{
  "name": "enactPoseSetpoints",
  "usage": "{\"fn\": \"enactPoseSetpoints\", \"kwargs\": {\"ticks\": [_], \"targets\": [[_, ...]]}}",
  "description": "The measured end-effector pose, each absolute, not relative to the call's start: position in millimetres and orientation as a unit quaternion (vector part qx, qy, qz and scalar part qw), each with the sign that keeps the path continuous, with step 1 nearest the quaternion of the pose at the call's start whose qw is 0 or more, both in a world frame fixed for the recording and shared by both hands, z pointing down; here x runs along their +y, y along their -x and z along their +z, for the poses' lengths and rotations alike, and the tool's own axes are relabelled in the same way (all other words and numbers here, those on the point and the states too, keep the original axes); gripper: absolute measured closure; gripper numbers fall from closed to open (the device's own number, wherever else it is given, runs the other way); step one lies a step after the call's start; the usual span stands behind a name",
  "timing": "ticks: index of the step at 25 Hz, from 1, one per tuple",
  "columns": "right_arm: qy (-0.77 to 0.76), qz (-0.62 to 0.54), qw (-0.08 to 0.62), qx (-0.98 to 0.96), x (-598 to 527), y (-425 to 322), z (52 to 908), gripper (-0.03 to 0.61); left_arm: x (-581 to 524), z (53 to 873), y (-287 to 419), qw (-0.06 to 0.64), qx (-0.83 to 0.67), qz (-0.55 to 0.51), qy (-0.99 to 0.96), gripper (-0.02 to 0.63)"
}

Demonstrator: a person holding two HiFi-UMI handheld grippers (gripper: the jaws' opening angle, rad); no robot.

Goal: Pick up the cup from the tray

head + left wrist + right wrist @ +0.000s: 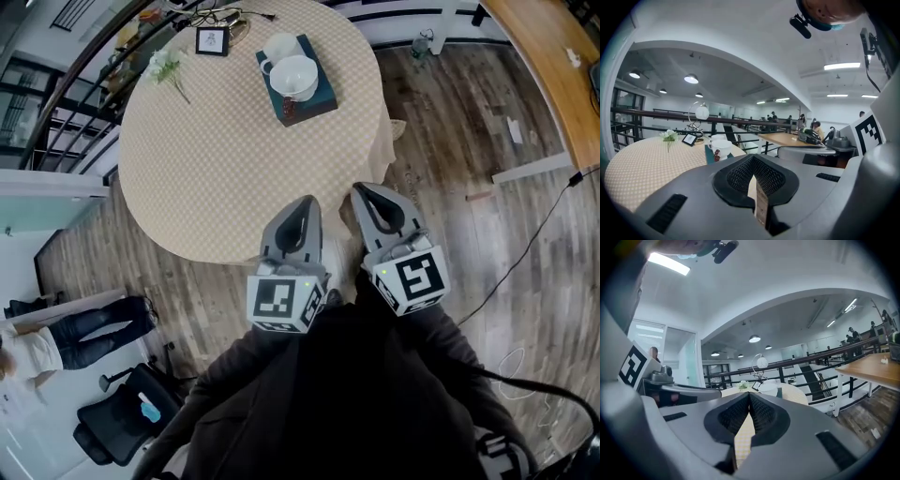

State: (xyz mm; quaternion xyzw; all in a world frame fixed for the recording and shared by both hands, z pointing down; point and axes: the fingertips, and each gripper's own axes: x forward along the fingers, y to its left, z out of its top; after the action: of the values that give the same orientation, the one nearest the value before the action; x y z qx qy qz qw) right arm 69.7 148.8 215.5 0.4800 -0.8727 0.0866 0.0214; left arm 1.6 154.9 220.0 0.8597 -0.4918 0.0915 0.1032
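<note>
Two white cups stand on a dark teal tray (321, 101) at the far side of a round table (216, 159) with a checked cloth. The larger cup (293, 77) is nearer me, the smaller cup (279, 47) behind it. In the left gripper view the larger cup (720, 148) shows on the tray (709, 155) well beyond the jaws. My left gripper (298, 208) and right gripper (366, 195) are both shut and hold nothing. They hover side by side over the table's near edge, well short of the tray. In the right gripper view the cup (768, 389) is small and distant.
A small framed picture (212, 40) and a white flower sprig (166, 67) lie at the table's far left. A railing (66, 84) runs behind the table. A wooden counter (553, 66) stands at the right. A person (56, 337) is at the lower left.
</note>
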Motion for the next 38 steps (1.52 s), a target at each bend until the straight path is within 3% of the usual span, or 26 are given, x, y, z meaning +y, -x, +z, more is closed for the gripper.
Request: {"fn": "enactPoseSetpoints", "kwargs": {"ticks": [24,38], "targets": [[-0.413,0.046,0.030,-0.909,47.3,-59.5,194.0,0.571,65.3,200.1,17.1,0.091,-0.569,0.048,-0.816,0.611],[-0.422,0.107,0.083,-0.896,-25.4,-34.2,253.4,0.571,-4.7,270.1,48.1,0.163,-0.567,0.073,-0.804,0.609]]}}
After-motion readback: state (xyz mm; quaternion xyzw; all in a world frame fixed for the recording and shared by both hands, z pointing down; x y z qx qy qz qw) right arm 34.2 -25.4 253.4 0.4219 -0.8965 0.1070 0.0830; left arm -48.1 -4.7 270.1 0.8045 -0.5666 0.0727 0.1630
